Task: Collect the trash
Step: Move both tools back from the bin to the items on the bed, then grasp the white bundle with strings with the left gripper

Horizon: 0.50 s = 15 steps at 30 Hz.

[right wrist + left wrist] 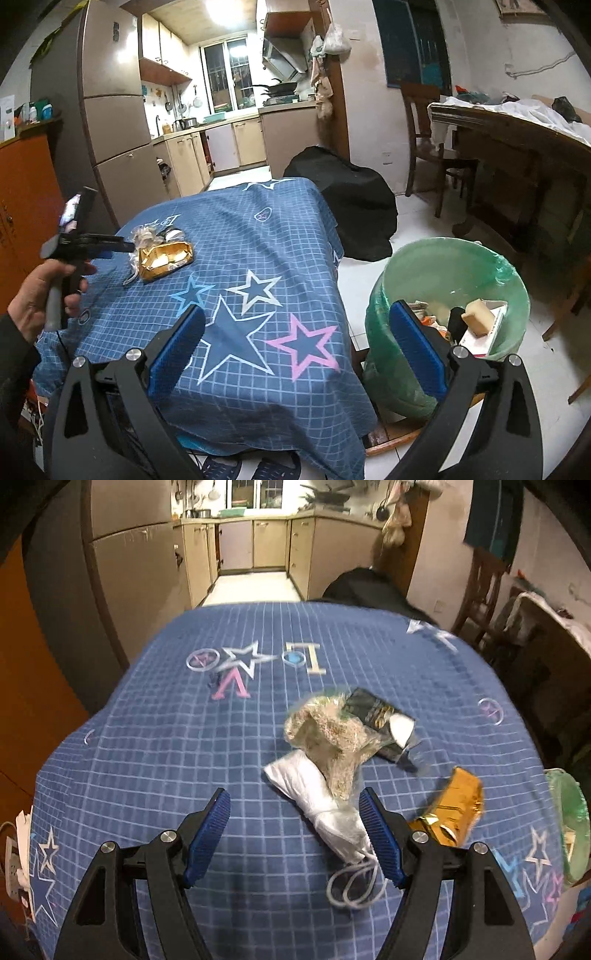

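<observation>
On the blue star-print tabletop (147, 760), the left gripper (295, 834) hovers with its jaws spread and nothing between the pads. A crumpled white mask (317, 805) with loose ear loops lies just beside its right finger, at about 1 o'clock from the gripper. A clear bag of brownish crumbs (332, 738) rests partly on the mask, and a dark packet (384, 720) lies against that bag at 2 o'clock. A gold foil wrapper (454, 805) sits at 3 o'clock, apart from the mask.

In the right wrist view, a hand (33, 302) grips the left tool's handle at 9 o'clock. The right gripper (295, 343) is also spread wide and empty, over the tabletop's corner. The green-lined trash bin (443, 266) stands on the floor at 3 o'clock, already holding scraps.
</observation>
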Tool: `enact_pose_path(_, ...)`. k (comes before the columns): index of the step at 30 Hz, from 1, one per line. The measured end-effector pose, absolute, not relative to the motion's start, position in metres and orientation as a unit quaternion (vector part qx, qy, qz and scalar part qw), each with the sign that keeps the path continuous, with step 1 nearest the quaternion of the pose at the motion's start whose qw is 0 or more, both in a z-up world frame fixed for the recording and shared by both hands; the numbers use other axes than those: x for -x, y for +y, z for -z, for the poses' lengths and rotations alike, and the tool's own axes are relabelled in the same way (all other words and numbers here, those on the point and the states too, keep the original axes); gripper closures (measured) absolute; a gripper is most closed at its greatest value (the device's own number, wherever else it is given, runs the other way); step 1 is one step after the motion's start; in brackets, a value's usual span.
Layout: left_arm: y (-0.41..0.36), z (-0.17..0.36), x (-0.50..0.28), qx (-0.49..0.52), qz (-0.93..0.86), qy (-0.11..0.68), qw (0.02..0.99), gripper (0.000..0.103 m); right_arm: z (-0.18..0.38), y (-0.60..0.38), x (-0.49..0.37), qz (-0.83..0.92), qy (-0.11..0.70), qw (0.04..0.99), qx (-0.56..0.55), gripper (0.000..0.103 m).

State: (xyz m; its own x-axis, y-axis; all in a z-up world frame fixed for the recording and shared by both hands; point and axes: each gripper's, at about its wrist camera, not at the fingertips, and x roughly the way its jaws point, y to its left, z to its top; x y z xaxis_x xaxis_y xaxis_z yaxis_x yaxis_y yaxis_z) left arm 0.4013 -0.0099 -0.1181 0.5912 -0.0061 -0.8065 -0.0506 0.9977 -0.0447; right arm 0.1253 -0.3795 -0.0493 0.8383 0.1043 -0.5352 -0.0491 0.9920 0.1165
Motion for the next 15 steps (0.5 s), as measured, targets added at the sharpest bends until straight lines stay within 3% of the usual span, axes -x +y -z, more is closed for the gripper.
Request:
enact_pose_path(7,-0.026,0.137,-0.404,-0.001,-0.012,0.464,0.886,0.03,0.054,-0.381,-0.125,-0.041,0.288,0.956,-0.048,0.007)
enact_pose_path(15,0.033,0.144,-0.384,-0.031,-0.024,0.466,0.884,0.029,0.057,-0.366,-0.134,-0.064,0.291,0.953,-0.048,0.007)
